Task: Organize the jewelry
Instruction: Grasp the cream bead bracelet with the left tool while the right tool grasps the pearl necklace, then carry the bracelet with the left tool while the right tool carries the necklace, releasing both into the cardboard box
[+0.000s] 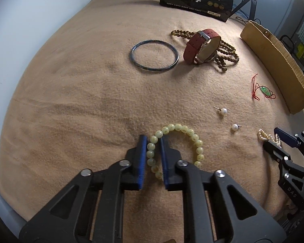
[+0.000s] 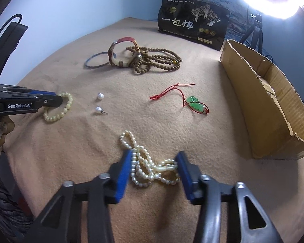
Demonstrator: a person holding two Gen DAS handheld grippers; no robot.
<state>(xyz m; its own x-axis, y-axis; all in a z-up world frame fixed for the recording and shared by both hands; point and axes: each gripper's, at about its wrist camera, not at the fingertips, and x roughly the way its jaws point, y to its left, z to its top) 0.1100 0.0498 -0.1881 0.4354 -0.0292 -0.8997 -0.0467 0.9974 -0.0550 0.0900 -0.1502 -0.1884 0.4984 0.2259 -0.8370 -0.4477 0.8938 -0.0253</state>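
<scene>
Right now the left gripper [image 1: 153, 141] straddles the left arc of the pale bead bracelet [image 1: 177, 147], low in the frame, fingers narrowed beside the beads; whether they pinch, I cannot tell. The right gripper [image 2: 154, 160], fingers spread wide, brackets the pearl strand [image 2: 148, 166]. The cardboard box [image 2: 273, 109] sits at right, with bare blanket [image 2: 223, 141] between.

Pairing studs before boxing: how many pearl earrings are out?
2. One earring lies beside the yellow bracelet; the other sits just nearer the camera. None else seen; some may hide under the necklaces.
</scene>
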